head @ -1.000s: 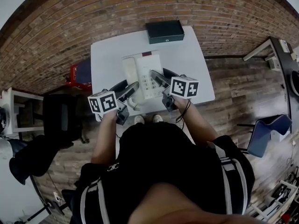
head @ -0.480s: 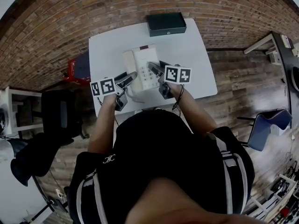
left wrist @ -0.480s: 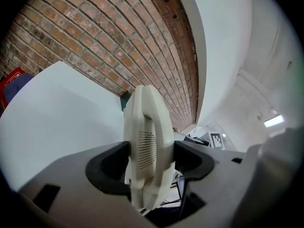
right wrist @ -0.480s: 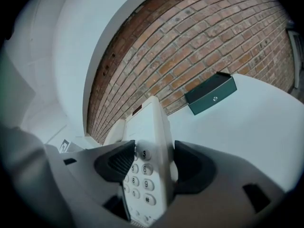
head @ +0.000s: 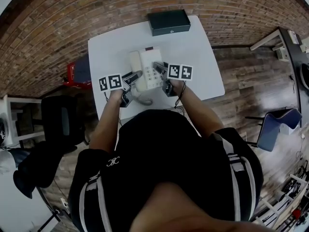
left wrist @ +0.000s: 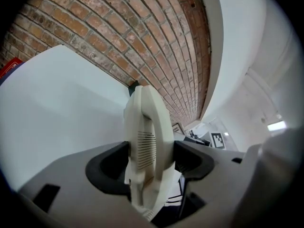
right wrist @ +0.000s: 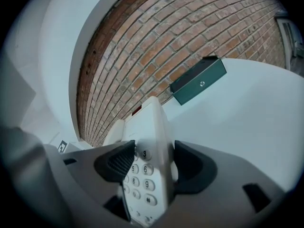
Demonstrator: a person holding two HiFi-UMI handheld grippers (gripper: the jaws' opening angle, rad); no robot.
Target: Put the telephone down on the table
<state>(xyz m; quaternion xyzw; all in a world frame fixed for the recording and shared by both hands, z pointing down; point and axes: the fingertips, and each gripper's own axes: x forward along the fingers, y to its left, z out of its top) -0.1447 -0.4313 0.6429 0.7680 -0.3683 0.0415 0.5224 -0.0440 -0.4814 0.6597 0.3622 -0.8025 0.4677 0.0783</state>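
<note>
Over the near half of the white table (head: 205, 66) the cream telephone (head: 145, 69) lies keypad up. Its long axis runs from the person toward the brick wall, with the top end pointing at the dark box (head: 169, 21) (whether it touches the tabletop I cannot tell). With the left gripper (head: 133, 76) clamped on the handset side and the right gripper (head: 160, 68) on the keypad edge, an uneven release could, I judge, tip the body or shake the handset loose.
</note>
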